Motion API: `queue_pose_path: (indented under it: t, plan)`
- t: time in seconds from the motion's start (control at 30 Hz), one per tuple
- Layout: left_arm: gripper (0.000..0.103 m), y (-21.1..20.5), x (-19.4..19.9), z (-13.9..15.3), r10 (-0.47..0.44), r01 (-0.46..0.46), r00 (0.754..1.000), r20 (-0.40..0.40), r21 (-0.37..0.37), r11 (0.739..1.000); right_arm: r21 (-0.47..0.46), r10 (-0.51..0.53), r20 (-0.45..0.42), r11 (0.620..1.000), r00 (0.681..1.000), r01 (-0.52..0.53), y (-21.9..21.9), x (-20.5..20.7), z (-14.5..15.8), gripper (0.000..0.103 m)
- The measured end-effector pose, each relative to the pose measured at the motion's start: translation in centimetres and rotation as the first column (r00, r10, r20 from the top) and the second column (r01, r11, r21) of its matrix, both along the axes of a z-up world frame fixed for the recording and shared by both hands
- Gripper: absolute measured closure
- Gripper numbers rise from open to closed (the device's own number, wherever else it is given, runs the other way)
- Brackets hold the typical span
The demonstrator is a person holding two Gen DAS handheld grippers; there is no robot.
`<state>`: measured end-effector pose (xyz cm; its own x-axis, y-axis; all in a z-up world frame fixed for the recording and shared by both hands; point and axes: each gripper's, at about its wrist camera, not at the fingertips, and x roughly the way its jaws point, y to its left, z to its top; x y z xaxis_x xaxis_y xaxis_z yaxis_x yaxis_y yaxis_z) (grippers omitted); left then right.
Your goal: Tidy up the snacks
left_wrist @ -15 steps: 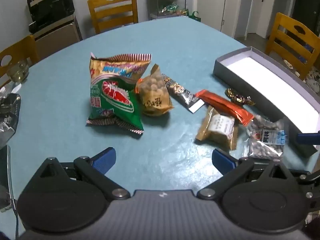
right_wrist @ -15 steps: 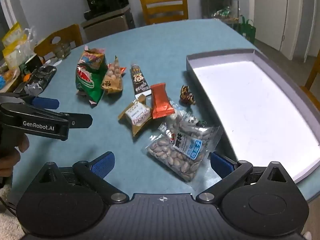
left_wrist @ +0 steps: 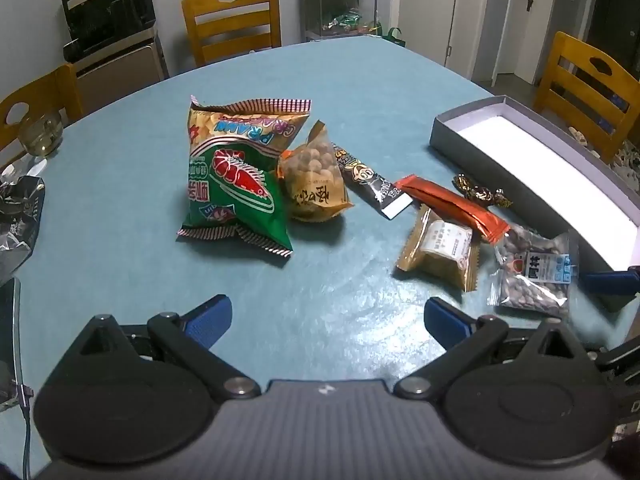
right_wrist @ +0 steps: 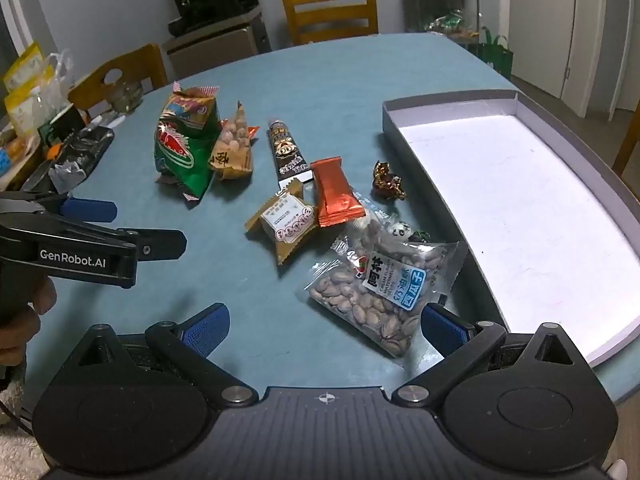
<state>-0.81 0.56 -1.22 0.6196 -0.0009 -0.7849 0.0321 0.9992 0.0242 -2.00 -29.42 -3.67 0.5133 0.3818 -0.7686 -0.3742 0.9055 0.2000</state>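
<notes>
The clear nut packet [right_wrist: 382, 284] lies on the table [right_wrist: 320, 80] just beside the empty tray [right_wrist: 516, 200]; right hand-held gripper [right_wrist: 324, 326] spread over its near end; left hand-held gripper [left_wrist: 326, 316] spread, empty; it looks light, crinkly, slippery; pinch a sealed edge.

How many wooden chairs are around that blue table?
3 show in the left wrist view: one chair behind the table's far edge, one at the far left, one at the right beyond the grey box. Others may be out of view.
</notes>
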Motion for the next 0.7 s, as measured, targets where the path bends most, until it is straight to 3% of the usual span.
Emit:
queue_pose_path:
  t: [0.7]
  plan:
    - [0.0,-0.03,-1.0,0.29,0.002,-0.002,1.0,0.009,-0.013,1.0,-0.003,-0.01,0.001,1.0,1.0,0.01,0.12,-0.48,-0.26,0.0]
